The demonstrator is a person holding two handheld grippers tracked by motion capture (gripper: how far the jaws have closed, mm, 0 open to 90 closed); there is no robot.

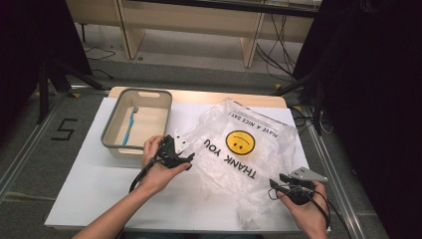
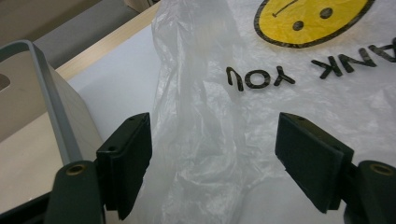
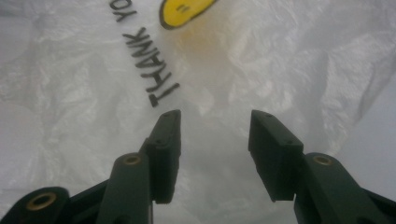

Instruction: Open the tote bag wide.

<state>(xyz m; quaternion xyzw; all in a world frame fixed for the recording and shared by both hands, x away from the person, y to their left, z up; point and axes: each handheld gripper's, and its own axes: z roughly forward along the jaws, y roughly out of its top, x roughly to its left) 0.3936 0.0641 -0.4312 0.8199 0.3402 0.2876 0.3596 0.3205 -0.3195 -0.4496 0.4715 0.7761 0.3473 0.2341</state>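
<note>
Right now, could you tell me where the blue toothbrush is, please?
In the high view, the blue toothbrush lies inside the grey bin at the table's far left, beside the plastic bag.

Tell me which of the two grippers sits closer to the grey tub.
The left gripper, at the plastic bag's left edge, right beside the tub holding the blue toothbrush. The right gripper is at the bag's near right corner, farther off.

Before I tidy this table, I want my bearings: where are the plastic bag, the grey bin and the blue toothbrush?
plastic bag (image 1: 239, 142): high view, on its yellow smiley print.
grey bin (image 1: 110, 130): high view, on its left rim.
blue toothbrush (image 1: 130, 127): high view, on the handle, lying inside the bin.
</note>
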